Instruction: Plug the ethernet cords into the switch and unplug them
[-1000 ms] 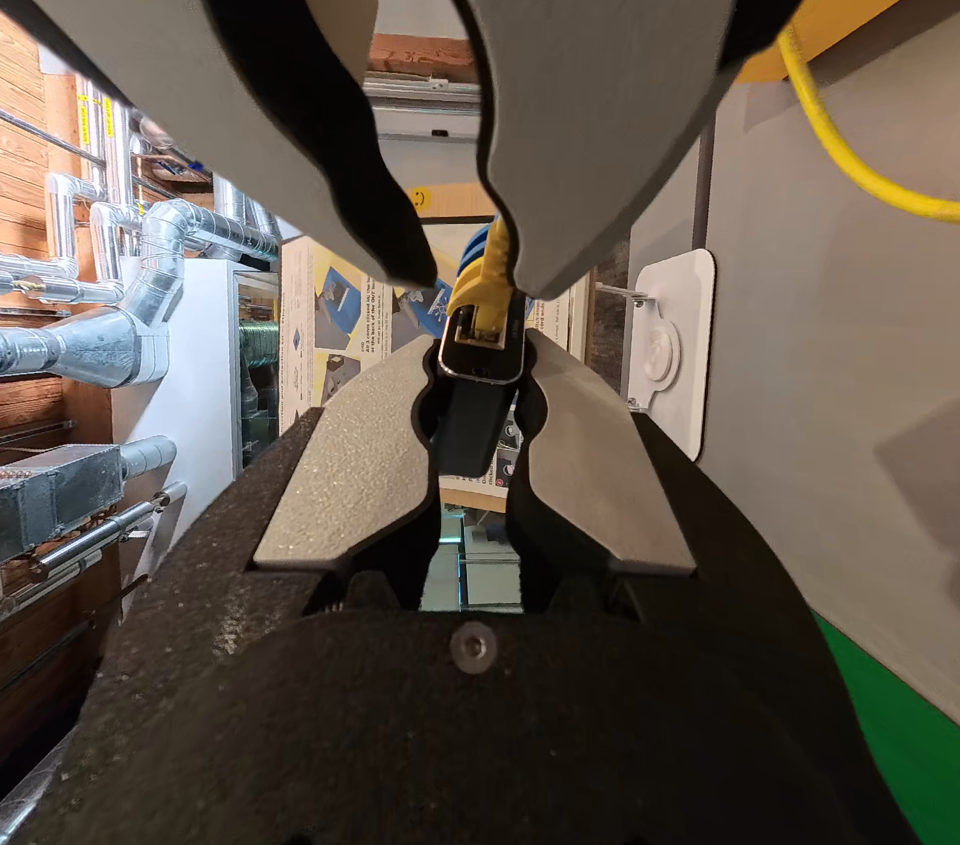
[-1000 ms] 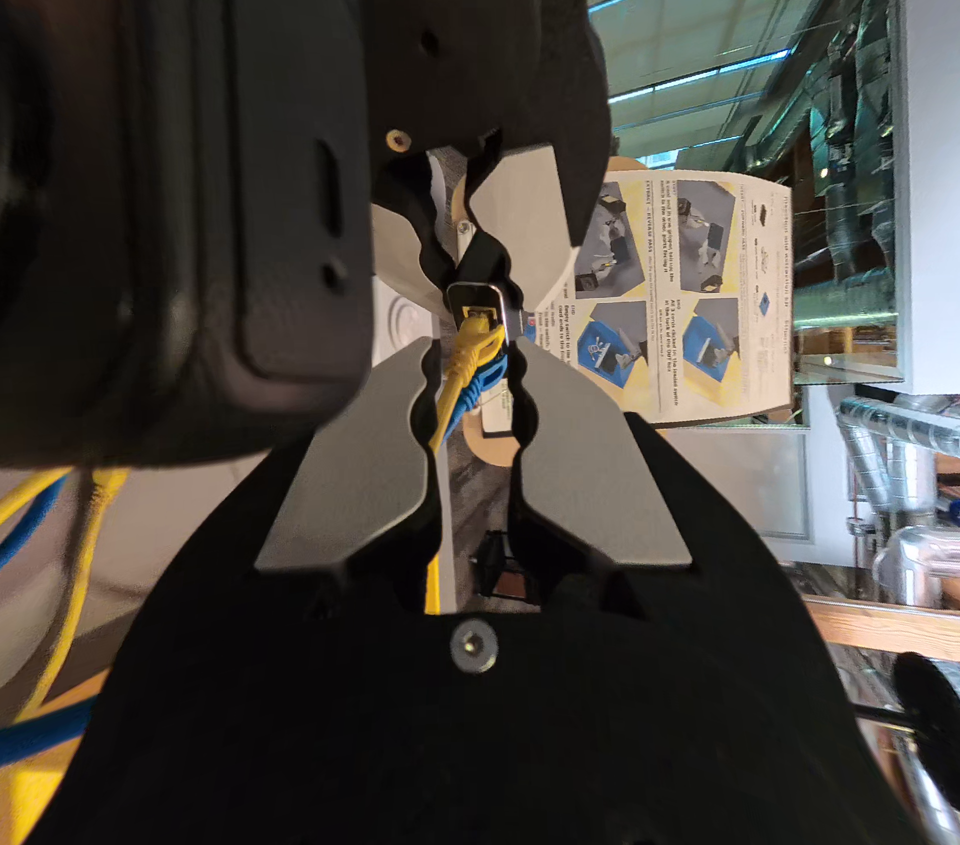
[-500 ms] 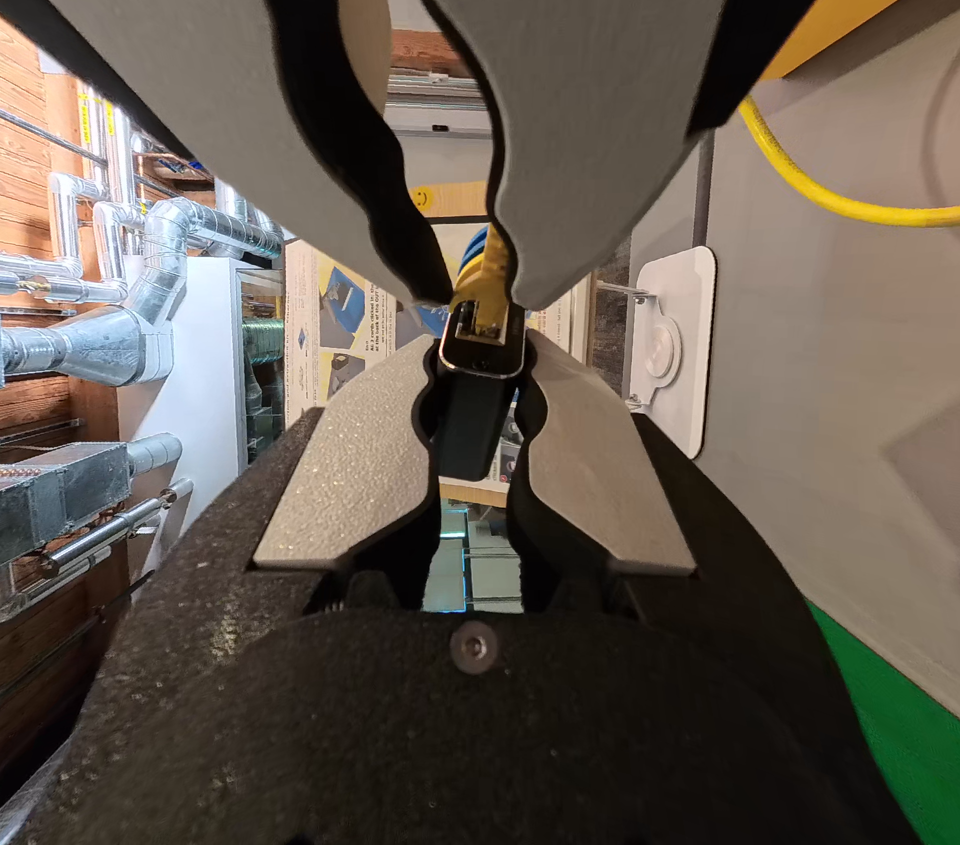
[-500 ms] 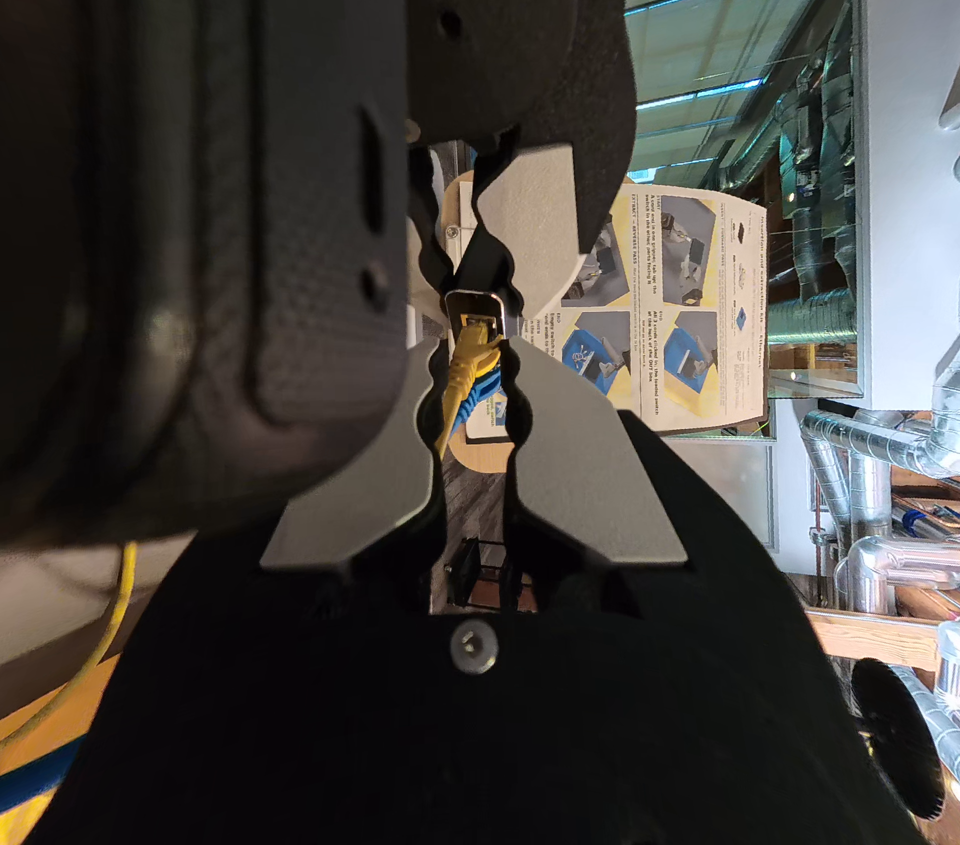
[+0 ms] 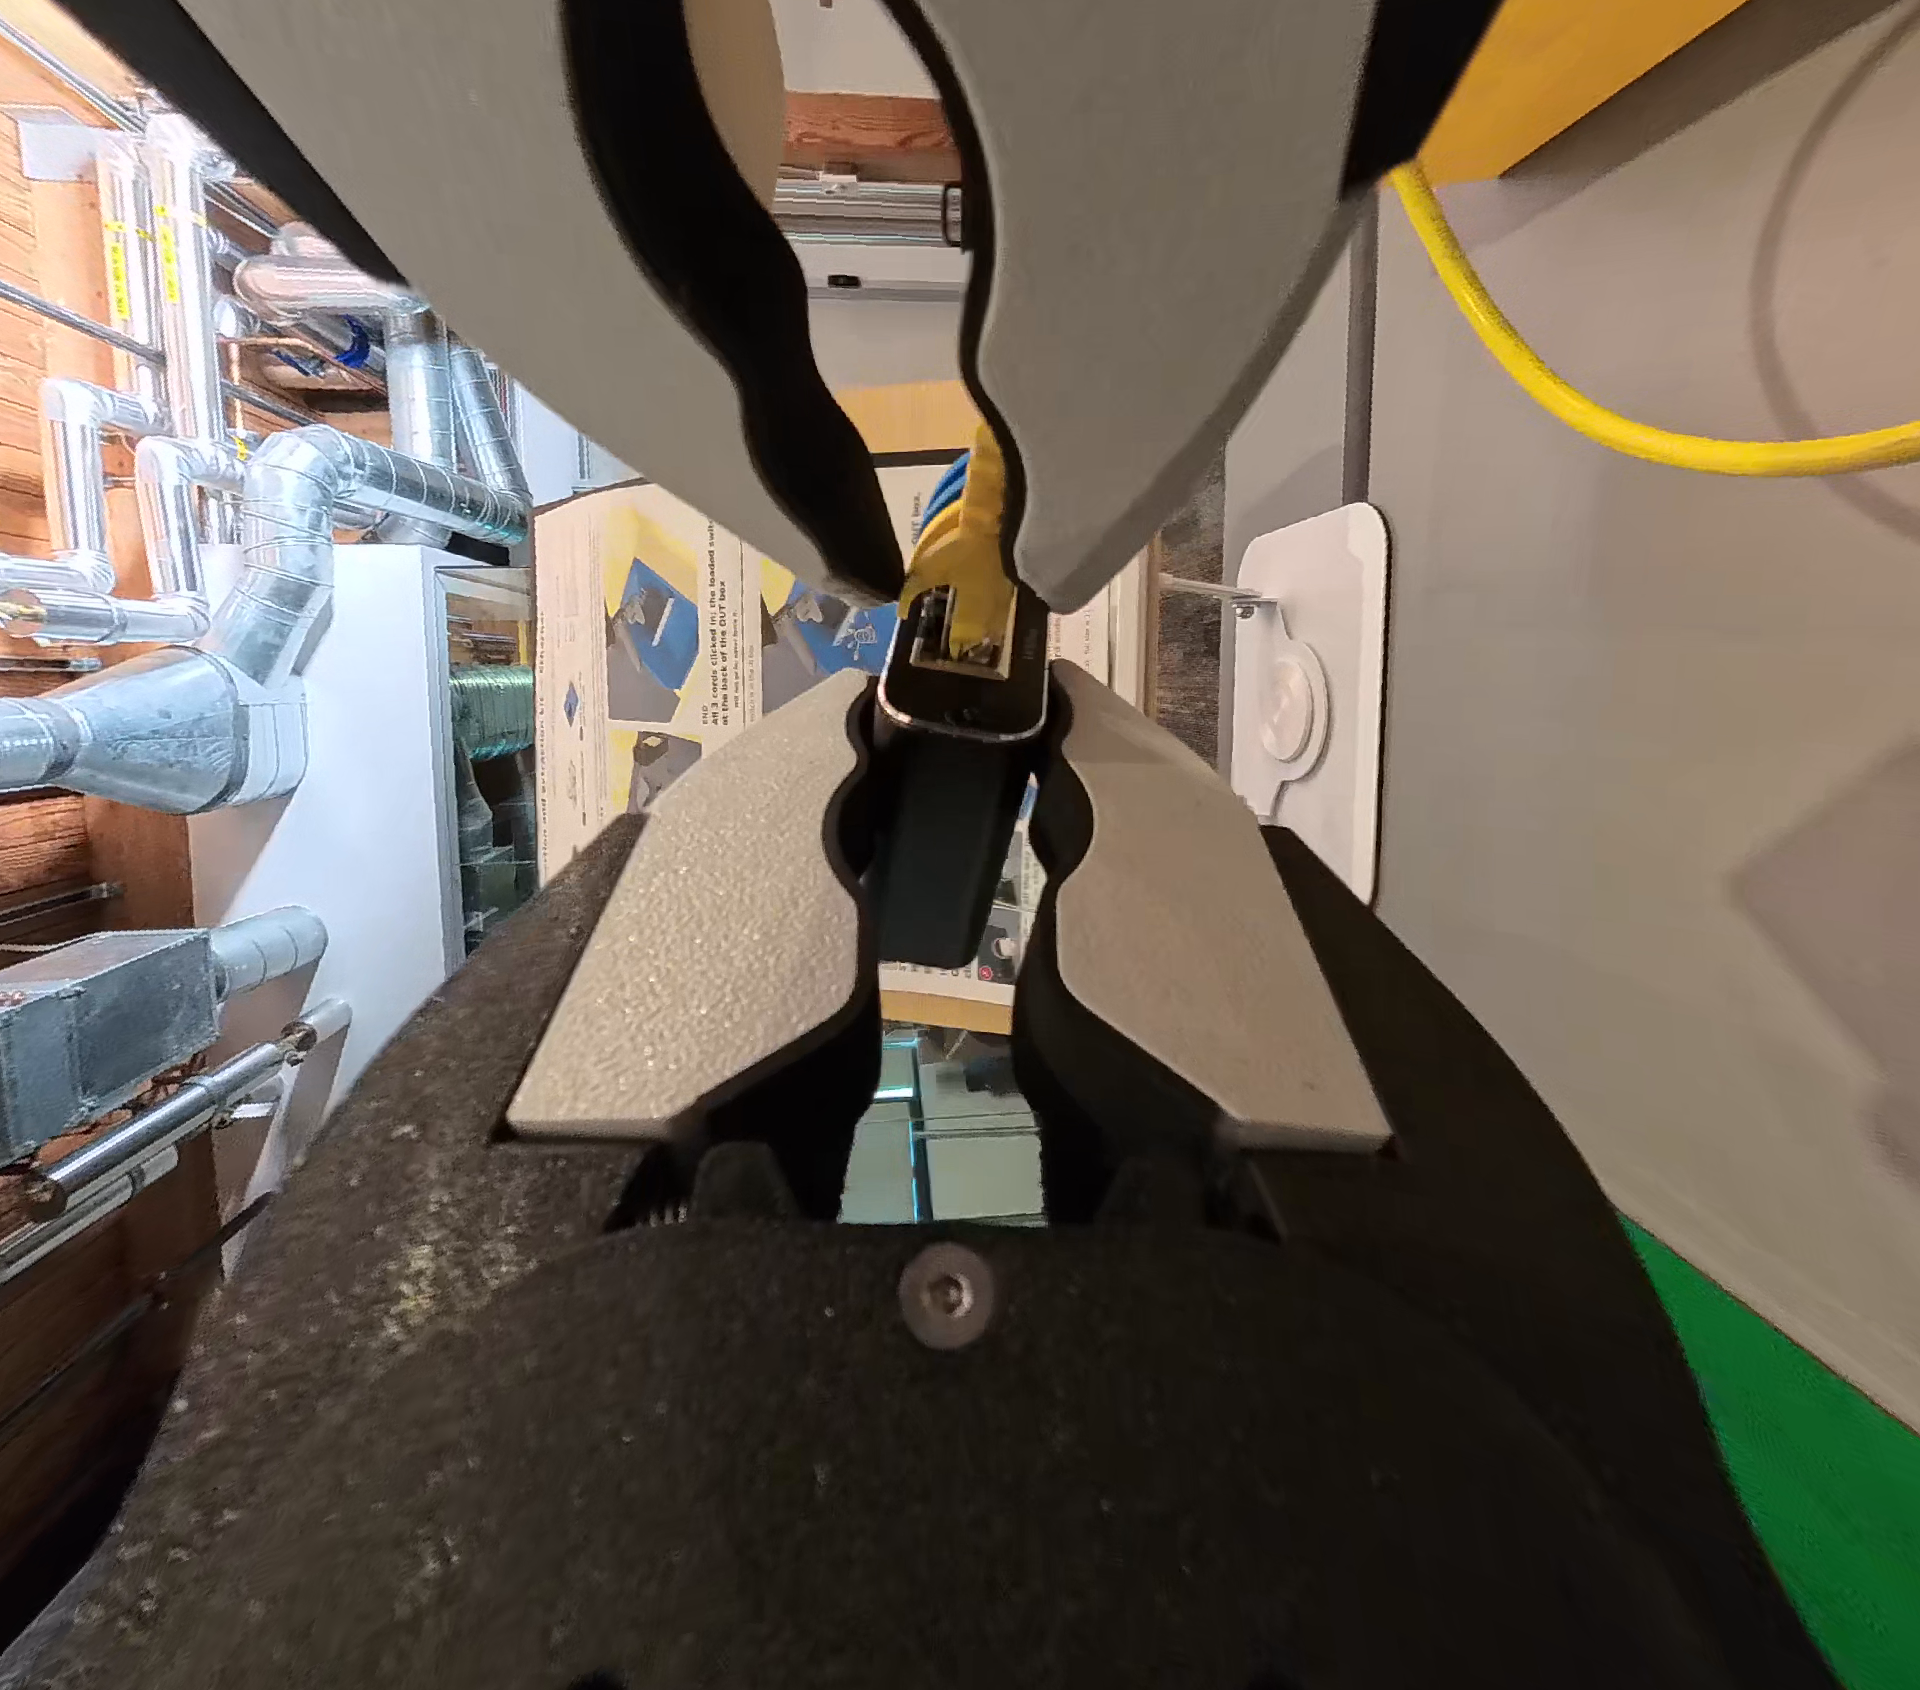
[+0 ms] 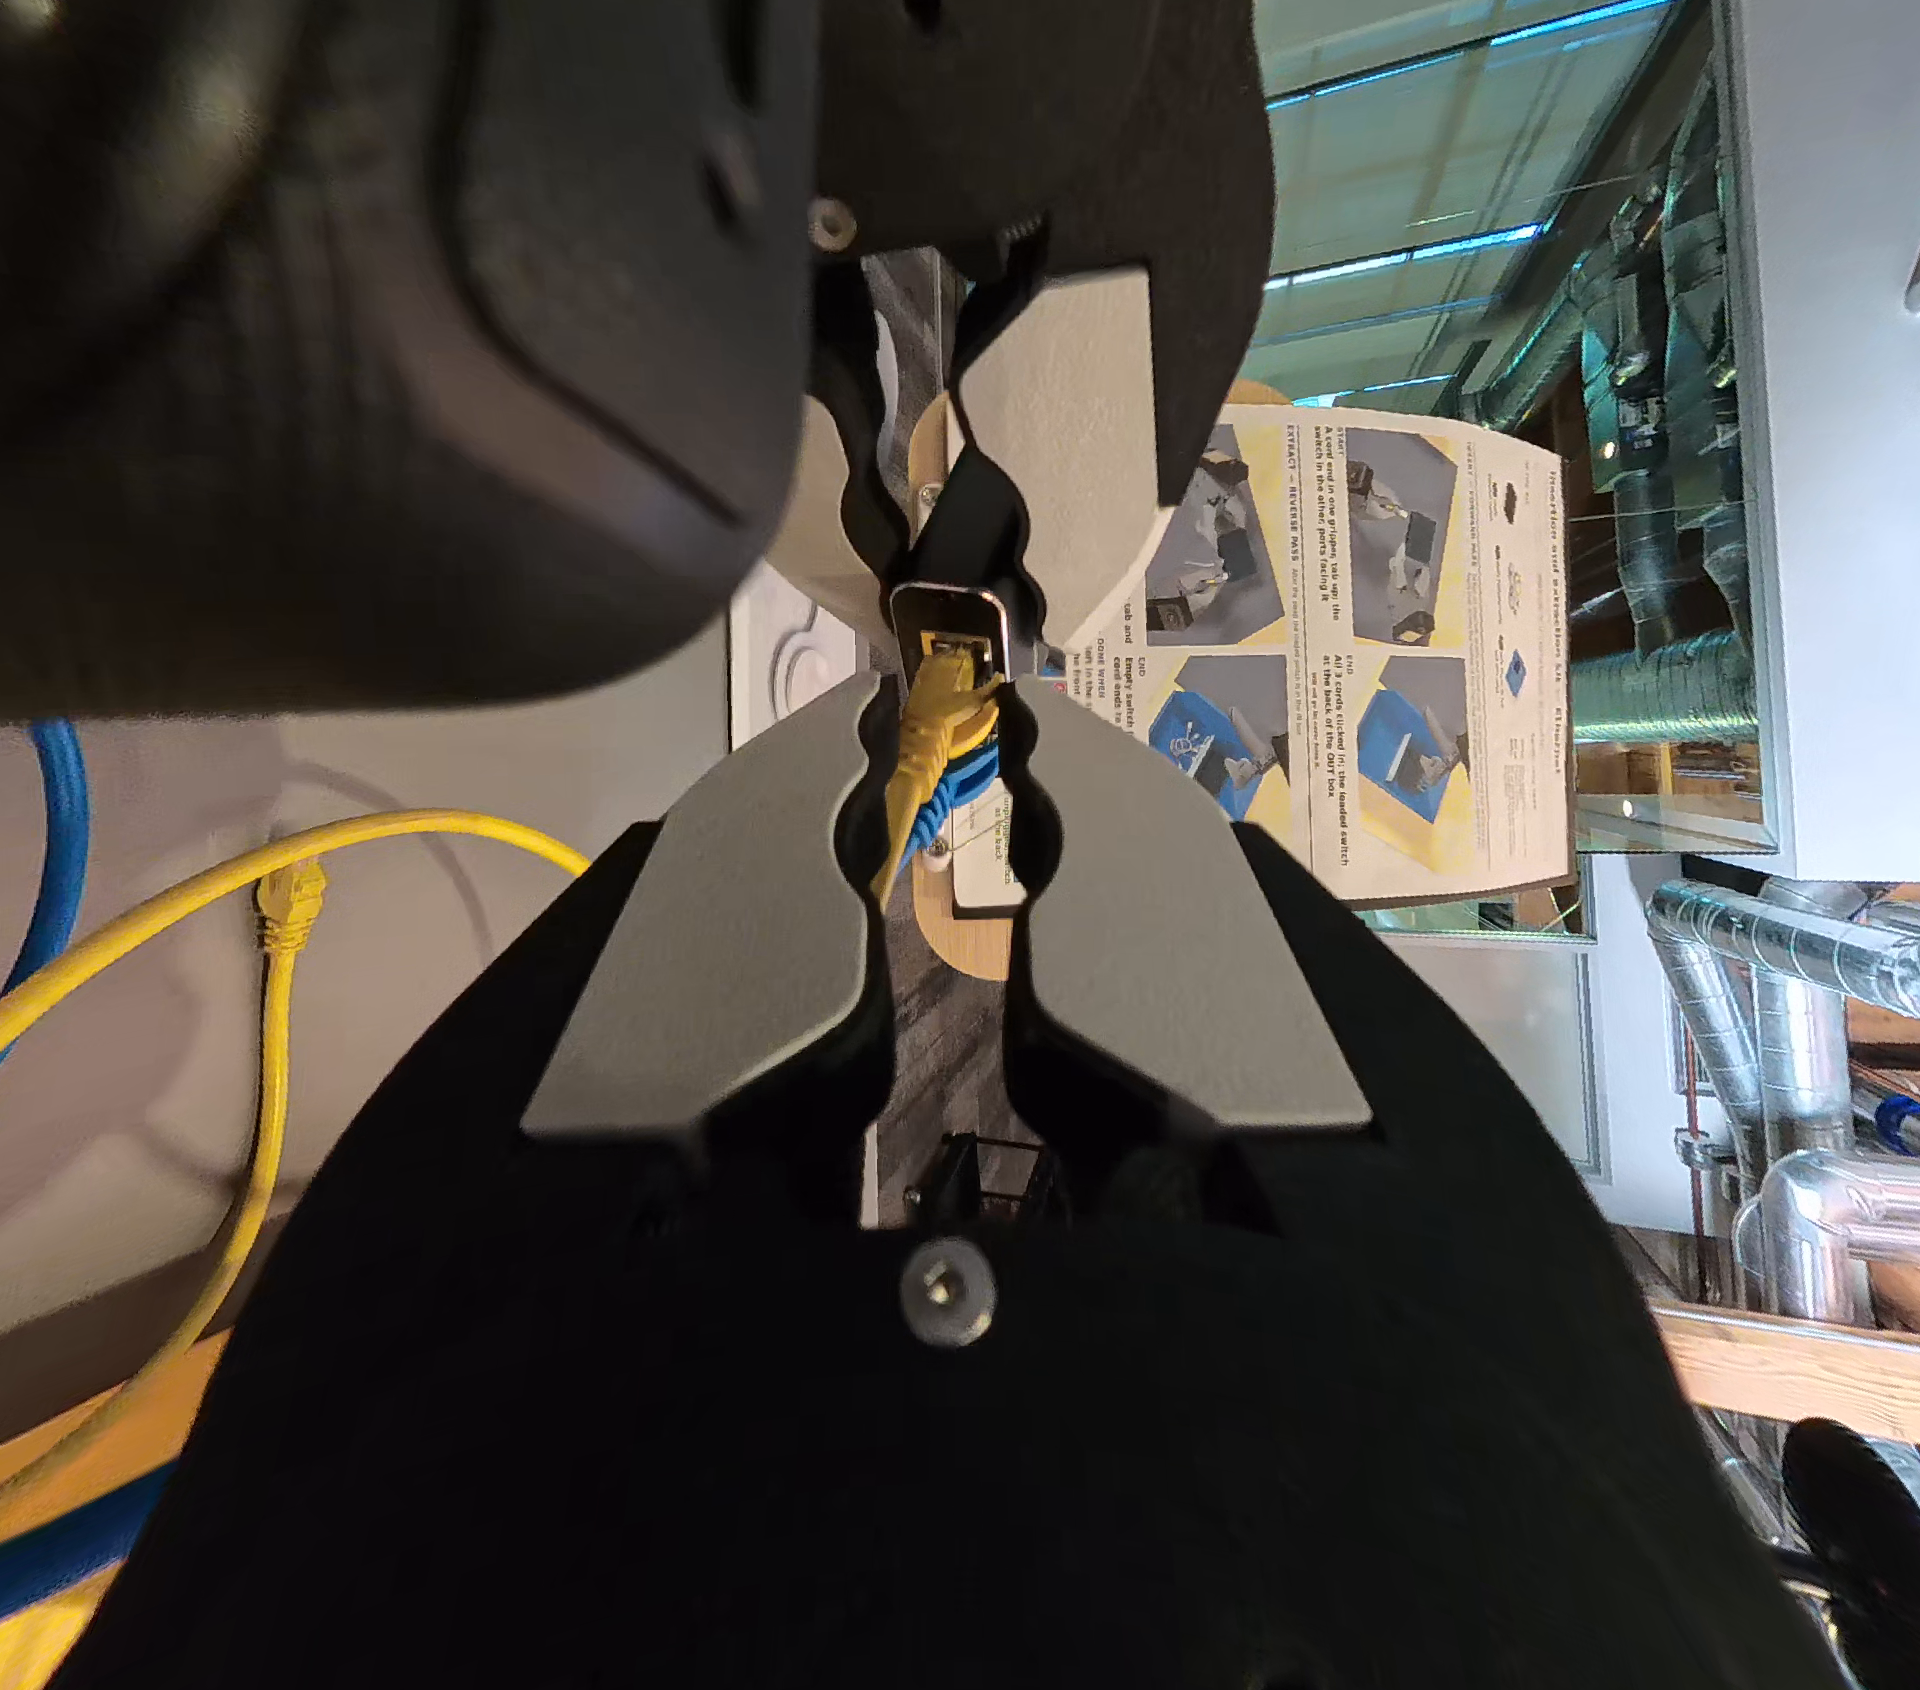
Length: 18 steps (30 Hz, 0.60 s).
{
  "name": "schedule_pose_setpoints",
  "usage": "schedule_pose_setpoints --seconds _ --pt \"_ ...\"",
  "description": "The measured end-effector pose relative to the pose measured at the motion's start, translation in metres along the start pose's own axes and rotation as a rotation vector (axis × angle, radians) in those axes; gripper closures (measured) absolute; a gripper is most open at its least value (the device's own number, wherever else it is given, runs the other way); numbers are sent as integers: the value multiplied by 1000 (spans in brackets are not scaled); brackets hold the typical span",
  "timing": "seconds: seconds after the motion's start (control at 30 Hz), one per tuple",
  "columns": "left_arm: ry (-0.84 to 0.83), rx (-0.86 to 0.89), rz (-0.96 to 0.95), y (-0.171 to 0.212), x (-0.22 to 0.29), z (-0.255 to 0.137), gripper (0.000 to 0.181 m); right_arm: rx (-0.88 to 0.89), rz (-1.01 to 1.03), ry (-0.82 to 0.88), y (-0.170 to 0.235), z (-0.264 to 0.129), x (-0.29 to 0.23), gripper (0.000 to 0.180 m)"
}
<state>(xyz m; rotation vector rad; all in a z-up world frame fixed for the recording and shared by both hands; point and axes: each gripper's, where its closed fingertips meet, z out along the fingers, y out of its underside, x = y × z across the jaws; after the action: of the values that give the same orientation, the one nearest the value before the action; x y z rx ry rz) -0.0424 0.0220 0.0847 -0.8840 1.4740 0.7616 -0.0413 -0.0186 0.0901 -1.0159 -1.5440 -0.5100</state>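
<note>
The black switch [image 5: 951, 819] is held in the air, pinched between the fingers of the left gripper [image 5: 951, 767]. A yellow plug [image 6: 940, 690] is seated in its port, with a blue cord [image 6: 961, 783] just behind. That plug is clamped by the right gripper [image 6: 945, 767]. Loose yellow cord [image 6: 275, 944] lies on the grey table [image 6: 416, 767]. An instruction sheet [image 6: 1382, 653] is seen beyond.

Your two views are evenly lit by soft indoor daylight, brightest at the glazed roof [image 6: 1475, 113]. Wide-angle bending curves the pipes [image 5: 156, 705] at the edges. The nearest dark housing [image 6: 364, 238] is blurred and underexposed, and faint shadows lie on the grey counter [image 5: 1662, 809].
</note>
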Motion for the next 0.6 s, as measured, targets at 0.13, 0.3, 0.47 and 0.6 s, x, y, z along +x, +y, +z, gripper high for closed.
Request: schedule_pose_setpoints --seconds 0.13,0.3,0.47,0.6 --pt "11 -3 8 1 3 2 155 -18 -2 -12 2 2 -2 160" --pt "15 1 12 1 5 3 155 -23 1 -17 3 4 -3 160" --pt "14 3 14 1 6 4 155 -36 -9 -19 4 4 -4 160" --pt "14 7 13 0 5 4 155 -36 -7 -21 4 4 -4 160"
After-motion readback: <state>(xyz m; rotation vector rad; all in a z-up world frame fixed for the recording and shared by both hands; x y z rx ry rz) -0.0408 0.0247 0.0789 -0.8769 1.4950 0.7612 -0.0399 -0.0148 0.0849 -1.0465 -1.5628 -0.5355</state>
